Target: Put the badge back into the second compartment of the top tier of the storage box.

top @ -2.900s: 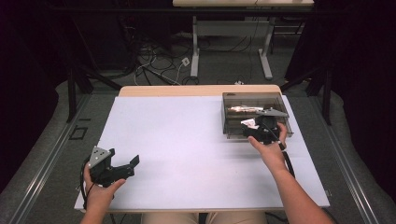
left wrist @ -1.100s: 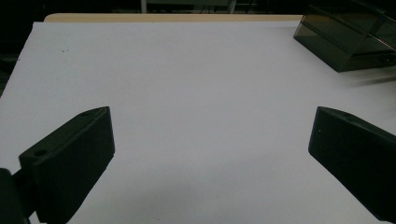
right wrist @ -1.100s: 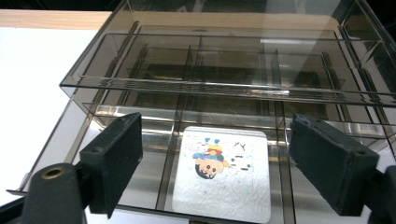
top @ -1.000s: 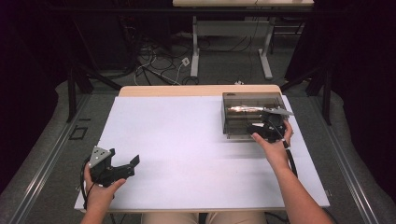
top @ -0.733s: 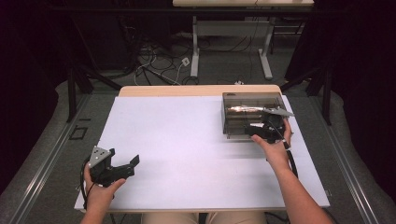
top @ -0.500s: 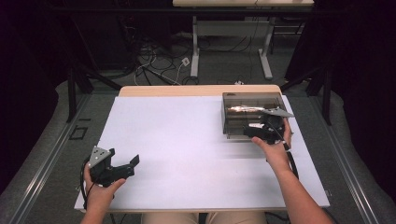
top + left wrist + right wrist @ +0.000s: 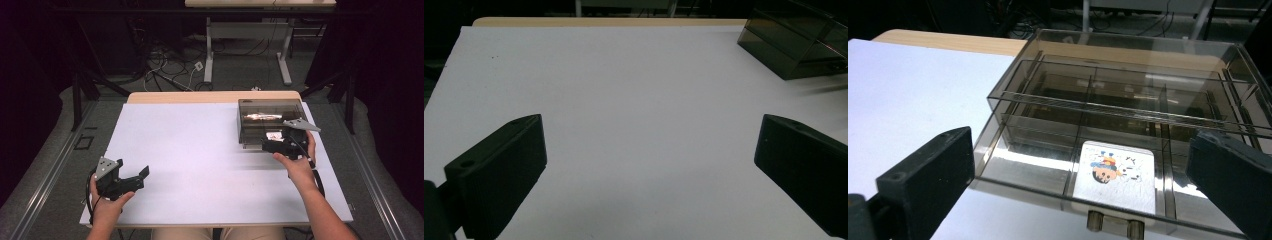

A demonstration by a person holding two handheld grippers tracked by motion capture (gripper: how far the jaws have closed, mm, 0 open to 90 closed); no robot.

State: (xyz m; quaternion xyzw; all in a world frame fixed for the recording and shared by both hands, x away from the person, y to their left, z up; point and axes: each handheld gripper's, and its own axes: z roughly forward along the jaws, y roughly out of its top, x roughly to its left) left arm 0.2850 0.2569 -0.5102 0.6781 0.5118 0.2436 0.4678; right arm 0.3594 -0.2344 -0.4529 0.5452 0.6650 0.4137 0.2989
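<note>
- Grippers number two: we count the left gripper [image 7: 131, 181] near the table's [image 7: 200, 160] front left corner and the right gripper [image 7: 280, 145] at the near side of the box [image 7: 270, 107]
- We count one smoky clear plastic box, standing at the far right of the white table, with one drawer [image 7: 1028, 172] pulled out toward the right gripper
- We count one small card [image 7: 1118, 175] with a cartoon figure, lying flat in the middle compartment of the drawer
- We see the left gripper's jaws spread wide over bare table, with nothing between them
- The right gripper's jaws have just been opening; we see them wide apart, one to each side of the drawer front, pressing on nothing
- The right gripper view gives us the card's picture, the dividers and the small knob [image 7: 1108, 222] on the drawer front; from the high view the card is just a pale patch
- The left gripper view gives us the box [image 7: 799, 45] far off, at its upper right
- The high view gives us both hands and the floor cables [image 7: 165, 65] beyond the table
</note>
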